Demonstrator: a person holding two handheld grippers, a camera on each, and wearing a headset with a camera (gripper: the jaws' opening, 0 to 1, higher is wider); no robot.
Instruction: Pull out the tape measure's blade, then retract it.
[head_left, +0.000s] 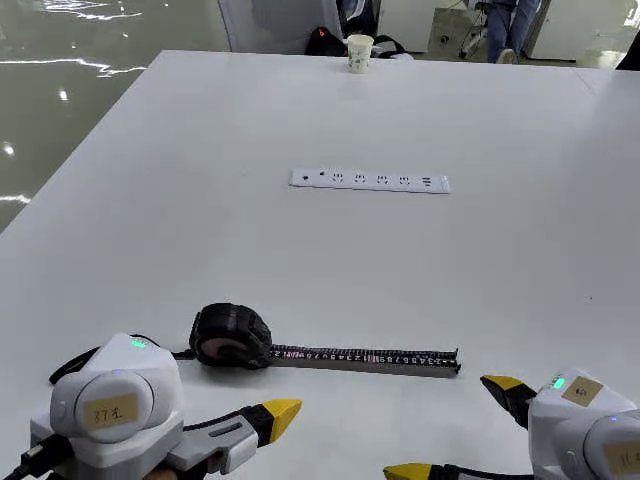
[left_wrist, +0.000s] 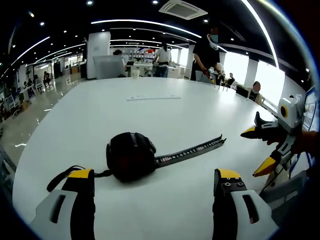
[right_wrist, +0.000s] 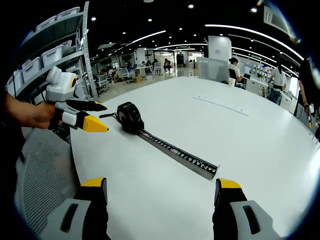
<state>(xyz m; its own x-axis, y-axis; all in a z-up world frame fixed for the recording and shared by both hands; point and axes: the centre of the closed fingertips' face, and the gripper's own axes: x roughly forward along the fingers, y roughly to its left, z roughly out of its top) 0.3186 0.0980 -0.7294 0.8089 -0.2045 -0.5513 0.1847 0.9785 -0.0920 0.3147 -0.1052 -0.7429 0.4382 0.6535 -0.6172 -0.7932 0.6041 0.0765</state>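
Near-left, the wide white counter (head_left: 450, 250) has its left edge running diagonally away beside a glossy floor (head_left: 60, 100). Plenty of bare top all round the work; far edge well off.

Left tongs (left_wrist: 154, 175), yellow-tipped, are spread wide & released, gripping nothing, touching nothing, at the counter's near side. Just beyond them sits the black round tape measure case (head_left: 230, 336), w/ a black wrist strap (left_wrist: 62, 176) trailing off to its left. From the case the dark narrow blade w/ printed marks (head_left: 365, 358) runs out to the right, flat on the counter, its end free.

Right tongs (right_wrist: 161, 183) are also released, jaws far apart, empty, near the blade's end but clear of it.

Mid-counter, well beyond: a long white power strip (head_left: 369, 181). At the far edge: a white paper cup (head_left: 359, 52).

Left gripper view catches the right tongs at its right side, held in the person's right hand (left_wrist: 300, 142). Right gripper view catches the left tongs at its left, in the person's left hand (right_wrist: 30, 115), plus metal shelving w/ pale bins (right_wrist: 55, 50) behind.
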